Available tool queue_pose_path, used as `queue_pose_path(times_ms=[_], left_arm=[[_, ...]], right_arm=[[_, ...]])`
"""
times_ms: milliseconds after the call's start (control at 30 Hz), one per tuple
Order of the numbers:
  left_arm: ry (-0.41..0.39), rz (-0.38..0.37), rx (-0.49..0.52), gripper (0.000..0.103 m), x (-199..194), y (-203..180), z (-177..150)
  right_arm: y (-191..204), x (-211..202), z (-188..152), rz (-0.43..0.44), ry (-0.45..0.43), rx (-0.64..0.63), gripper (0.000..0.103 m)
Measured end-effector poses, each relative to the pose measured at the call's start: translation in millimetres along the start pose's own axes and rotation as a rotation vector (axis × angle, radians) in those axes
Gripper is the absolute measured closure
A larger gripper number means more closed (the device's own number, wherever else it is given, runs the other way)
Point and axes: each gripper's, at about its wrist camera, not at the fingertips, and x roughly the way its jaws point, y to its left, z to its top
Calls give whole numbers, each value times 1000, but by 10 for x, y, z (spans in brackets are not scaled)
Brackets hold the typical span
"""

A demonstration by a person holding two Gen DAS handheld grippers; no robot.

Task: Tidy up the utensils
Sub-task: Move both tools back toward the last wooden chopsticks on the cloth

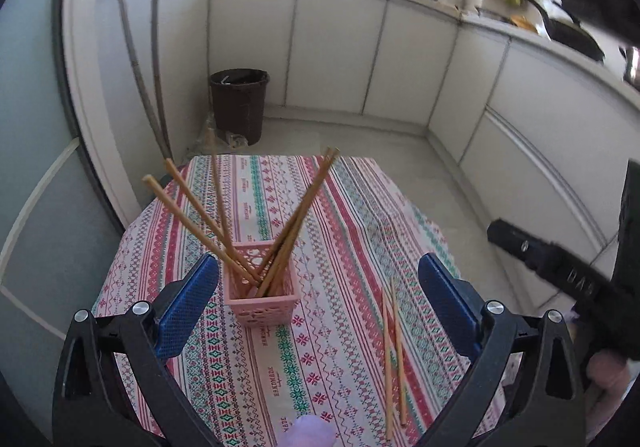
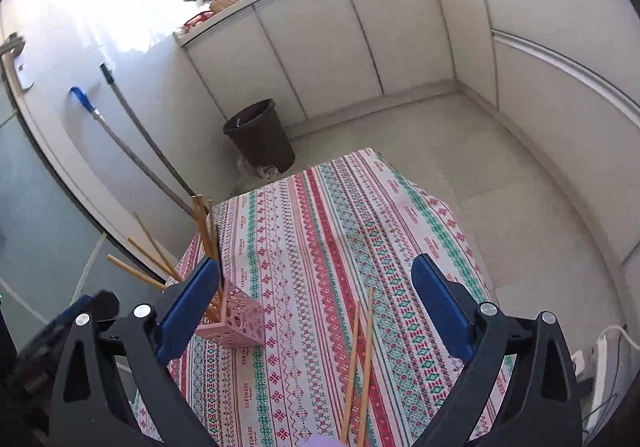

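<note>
A pink perforated holder (image 1: 262, 297) stands on the patterned tablecloth (image 1: 344, 231) with several wooden chopsticks (image 1: 200, 215) leaning out of it. Two loose chopsticks (image 1: 394, 351) lie on the cloth to its right. My left gripper (image 1: 320, 295) is open above the cloth, and the holder sits between its blue fingers (image 1: 188, 307) without touching them. In the right wrist view my right gripper (image 2: 316, 299) is open over the two loose chopsticks (image 2: 362, 363), which lie on the cloth untouched. The holder (image 2: 236, 321) sits beside its left finger. The right gripper's black body (image 1: 560, 271) shows at the left wrist view's right edge.
A dark brown bin (image 1: 240, 103) stands on the floor beyond the table's far edge. Two long-handled tools (image 1: 140, 67) lean on the wall at the left. White cabinets (image 1: 400, 55) run along the back and right. A purple object (image 1: 308, 433) sits at the near edge.
</note>
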Motion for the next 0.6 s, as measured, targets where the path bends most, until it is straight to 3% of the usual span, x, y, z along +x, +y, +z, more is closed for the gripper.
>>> queue_pose_path(times_ms=[33, 100, 200, 300, 400, 467, 600], left_arm=[[8, -10, 28, 7, 94, -93, -50], [25, -149, 40, 7, 245, -193, -146], [162, -274, 58, 7, 557, -400, -249], [175, -243, 92, 7, 755, -538, -315], [156, -235, 97, 7, 937, -591, -341], [148, -222, 112, 7, 1056, -638, -376], [247, -172, 172, 7, 1336, -793, -391]], right_arm=[[-121, 11, 2, -9, 8, 28, 7], [-302, 62, -4, -53, 35, 45, 7], [-638, 170, -26, -165, 68, 109, 7], [-1079, 242, -26, -221, 109, 246, 7], [-1368, 216, -16, -264, 85, 343, 7], [-1442, 247, -23, -284, 95, 353, 7], [-1405, 369, -77, -287, 153, 320, 7]])
